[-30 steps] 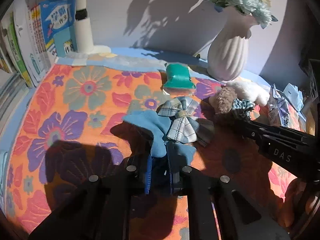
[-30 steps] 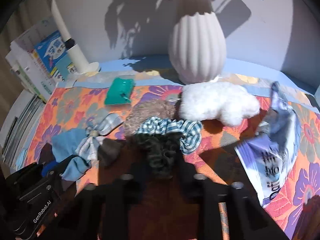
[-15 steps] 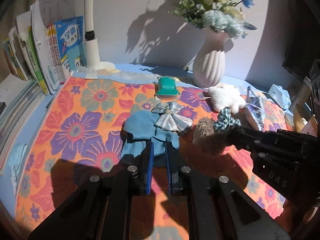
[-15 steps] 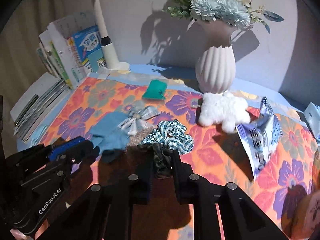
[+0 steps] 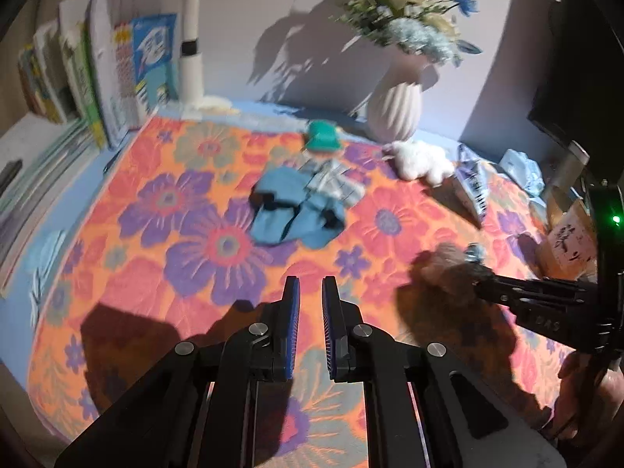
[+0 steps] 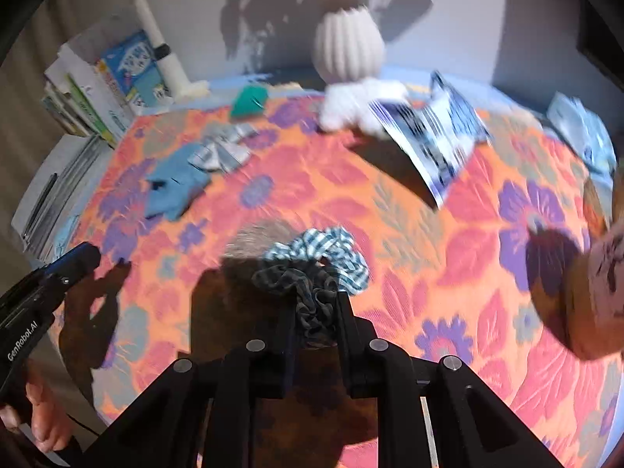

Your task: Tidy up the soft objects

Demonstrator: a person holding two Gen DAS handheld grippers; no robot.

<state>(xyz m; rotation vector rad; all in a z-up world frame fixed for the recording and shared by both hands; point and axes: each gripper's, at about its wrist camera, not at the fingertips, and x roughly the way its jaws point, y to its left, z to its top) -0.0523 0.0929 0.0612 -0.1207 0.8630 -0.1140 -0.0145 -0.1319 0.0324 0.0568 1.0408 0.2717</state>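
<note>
Floral cloth in orange and purple covers the tabletop (image 5: 187, 273) in the left wrist view, where the left gripper (image 5: 311, 292) hangs empty, its jaws nearly pressed together. A blue fabric piece (image 5: 288, 214) lies at 12 o'clock, a white plush (image 5: 419, 158) at 1 o'clock near the ribbed vase (image 5: 396, 111). From the right wrist view, the right gripper (image 6: 315, 308) has its jaws pinching a checked scrunchie (image 6: 319, 261), lifted at centre frame, a brown furry piece (image 6: 257, 240) just behind it.

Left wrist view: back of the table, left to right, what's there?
Upright books → white lamp post → green pouch → ribbed white vase → white plush toy → printed packet.
</note>
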